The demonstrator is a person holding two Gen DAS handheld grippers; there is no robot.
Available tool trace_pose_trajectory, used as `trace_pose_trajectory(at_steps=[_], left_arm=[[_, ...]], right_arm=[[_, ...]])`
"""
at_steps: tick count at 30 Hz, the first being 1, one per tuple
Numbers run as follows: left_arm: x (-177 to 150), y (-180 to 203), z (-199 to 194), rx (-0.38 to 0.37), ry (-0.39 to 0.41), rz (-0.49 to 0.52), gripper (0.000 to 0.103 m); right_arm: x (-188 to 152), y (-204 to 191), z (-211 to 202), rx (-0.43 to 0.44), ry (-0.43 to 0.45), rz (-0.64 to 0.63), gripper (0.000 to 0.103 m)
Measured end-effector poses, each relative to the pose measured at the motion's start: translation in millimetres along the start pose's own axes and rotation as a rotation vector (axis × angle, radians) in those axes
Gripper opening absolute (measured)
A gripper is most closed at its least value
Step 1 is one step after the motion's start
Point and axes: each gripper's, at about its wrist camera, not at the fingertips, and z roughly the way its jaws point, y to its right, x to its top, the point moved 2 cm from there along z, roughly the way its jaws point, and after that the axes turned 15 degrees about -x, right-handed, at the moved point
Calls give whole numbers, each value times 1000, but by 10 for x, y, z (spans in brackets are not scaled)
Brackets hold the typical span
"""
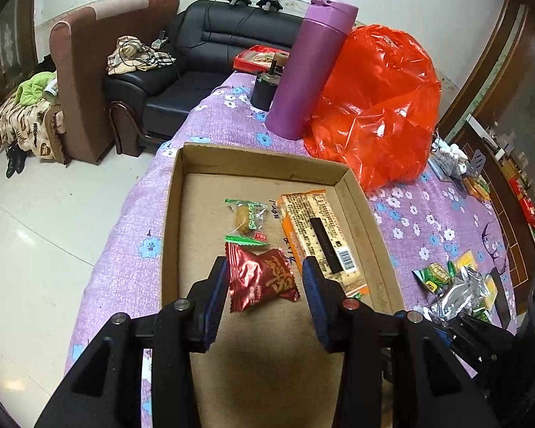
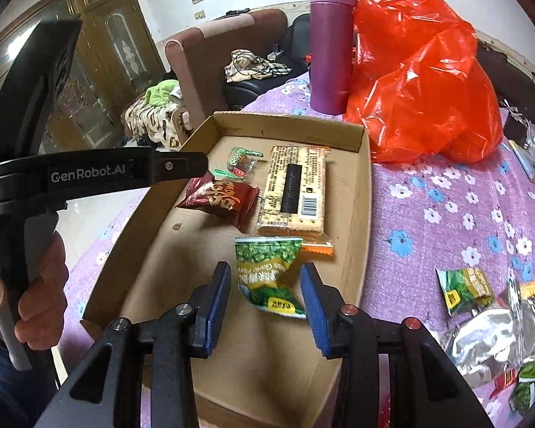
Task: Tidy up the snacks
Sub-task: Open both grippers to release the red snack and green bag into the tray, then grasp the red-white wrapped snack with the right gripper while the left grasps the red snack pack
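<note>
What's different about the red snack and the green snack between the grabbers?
The red snack packet is dark red with gold writing; the green pea packet is green and yellow. The red one sits between the left gripper fingers, the green one between the right gripper fingers. The red looks puffy, the green crumpled. Both are over the cardboard box, with both grippers open.

Bright daylight, floor glare, fisheye-warped edges
</note>
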Motion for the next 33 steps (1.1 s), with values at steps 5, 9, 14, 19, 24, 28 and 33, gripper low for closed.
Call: trace_pose_trajectory(at_steps=[5,9,14,19,24,28,33], left_arm=[[-106,172,-84,-37,14,28,44],[-239,371,-80,-66,12,58,46],[-443,646,-6,-109,-15,103,46],[-639,836,94,-143,-47,129,46],[-796,1052,215,-165,-86,178,46],[-877,1156,299,-174,-116,197,46],[-955,1249,307,-191,-132,232,46]], right_arm=[[-94,154,-151,25,18,41,45],[-214,353,-279,43,30,79,45],[-440,764,-448,35,40,139,45],[-733,1249,-492,33,6,192,50],[-948,1614,-441,34,-28,250,50],[-990,1693,-322,101,-28,250,50],[-1024,1693,-181,115,-49,257,50]])
